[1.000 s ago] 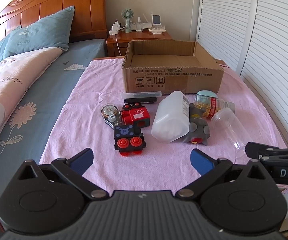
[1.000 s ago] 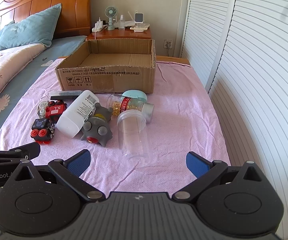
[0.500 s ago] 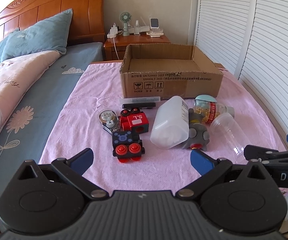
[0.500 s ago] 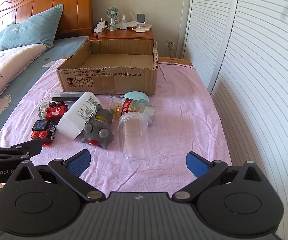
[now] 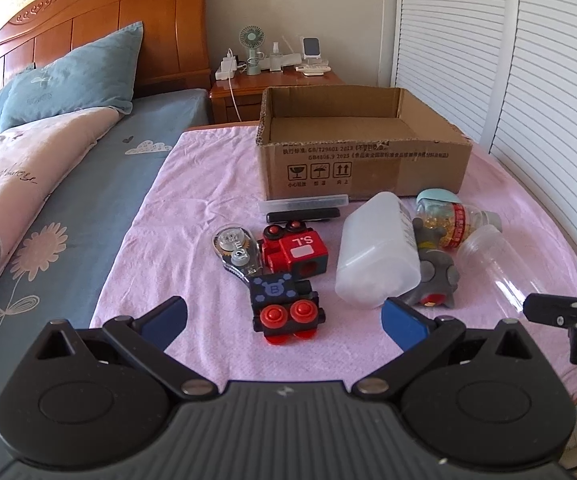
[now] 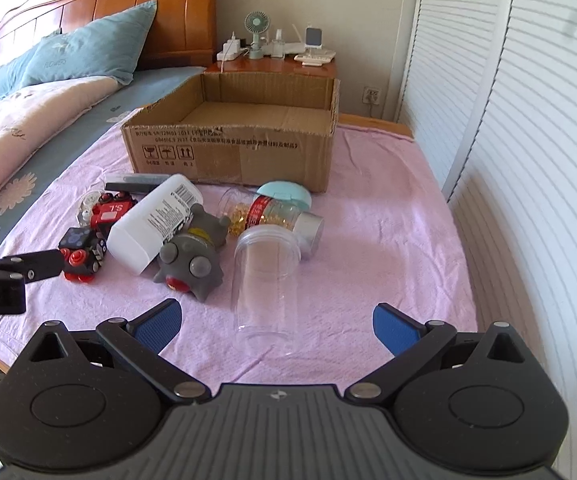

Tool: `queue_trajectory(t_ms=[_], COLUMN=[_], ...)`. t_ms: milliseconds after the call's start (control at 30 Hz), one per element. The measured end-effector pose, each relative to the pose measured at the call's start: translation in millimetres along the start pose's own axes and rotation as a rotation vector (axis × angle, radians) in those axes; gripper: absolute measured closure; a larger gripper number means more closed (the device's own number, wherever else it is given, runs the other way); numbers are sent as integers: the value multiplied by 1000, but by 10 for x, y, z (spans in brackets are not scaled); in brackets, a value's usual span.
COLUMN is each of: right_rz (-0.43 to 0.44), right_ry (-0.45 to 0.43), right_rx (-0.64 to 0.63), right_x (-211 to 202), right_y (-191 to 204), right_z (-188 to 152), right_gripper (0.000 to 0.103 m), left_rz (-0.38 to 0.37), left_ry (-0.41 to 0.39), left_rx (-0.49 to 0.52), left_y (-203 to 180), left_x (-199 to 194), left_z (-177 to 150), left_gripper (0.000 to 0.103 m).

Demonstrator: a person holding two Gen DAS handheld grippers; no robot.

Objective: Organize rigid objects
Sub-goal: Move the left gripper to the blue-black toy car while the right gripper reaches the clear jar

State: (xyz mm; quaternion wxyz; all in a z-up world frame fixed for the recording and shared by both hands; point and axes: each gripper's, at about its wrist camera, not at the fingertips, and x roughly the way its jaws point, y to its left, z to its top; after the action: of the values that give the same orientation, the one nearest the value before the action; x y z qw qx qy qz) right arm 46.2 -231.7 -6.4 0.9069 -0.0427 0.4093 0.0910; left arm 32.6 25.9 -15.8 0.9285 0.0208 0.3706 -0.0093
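Observation:
An open cardboard box point(image 5: 364, 160) point(image 6: 232, 152) stands at the back of a pink-clothed table point(image 5: 192, 208). In front lie a black toy train point(image 5: 284, 308) point(image 6: 80, 254), a red toy train point(image 5: 296, 250), a tape dispenser point(image 5: 234, 248), a white bottle point(image 5: 376, 252) point(image 6: 156, 224), a grey toy point(image 5: 434, 280) point(image 6: 192, 260), a pill bottle point(image 5: 458, 220) point(image 6: 272, 212), a clear jar point(image 6: 266, 280) point(image 5: 496, 256) and a black bar point(image 5: 302, 215). My left gripper point(image 5: 284, 320) is open just before the black train. My right gripper point(image 6: 276, 322) is open before the clear jar.
A bed with blue pillows point(image 5: 72, 80) and a floral quilt lies left of the table. A wooden nightstand point(image 5: 276, 84) with a fan and chargers stands behind the box. White louvred doors point(image 6: 528, 120) run along the right side.
Both grippers have moved forward toward the objects, which now look larger. The left one has closed in on the black train, the right one on the clear jar. Both stay open.

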Motion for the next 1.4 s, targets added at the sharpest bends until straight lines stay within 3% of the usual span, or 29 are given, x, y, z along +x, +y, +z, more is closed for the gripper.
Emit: queue_trajectory(t_ms=[267, 567, 767, 933, 1067, 1400], right_rz=[47, 205, 251, 238, 229, 212], right_ry=[81, 125, 145, 124, 80, -27], right_rx=[10, -44, -111, -156, -171, -210], right_x=[308, 313, 310, 250, 202, 394], right_y=[-16, 223, 426, 437, 334, 80], right_z=[-41, -78, -83, -57, 23, 458], right_gripper=[0, 0, 0, 0, 0, 0], left_rz=[3, -25, -34, -24, -29, -5], left_ry=[37, 67, 75, 96, 160, 156], left_rx=[-13, -36, -43, -46, -86, -77], left_y=[88, 155, 150, 171, 259, 280], left_x=[235, 392, 495, 638, 768, 763], left_z=[-40, -84, -65, -60, -80, -126], left_gripper=[1, 1, 1, 1, 0, 0])
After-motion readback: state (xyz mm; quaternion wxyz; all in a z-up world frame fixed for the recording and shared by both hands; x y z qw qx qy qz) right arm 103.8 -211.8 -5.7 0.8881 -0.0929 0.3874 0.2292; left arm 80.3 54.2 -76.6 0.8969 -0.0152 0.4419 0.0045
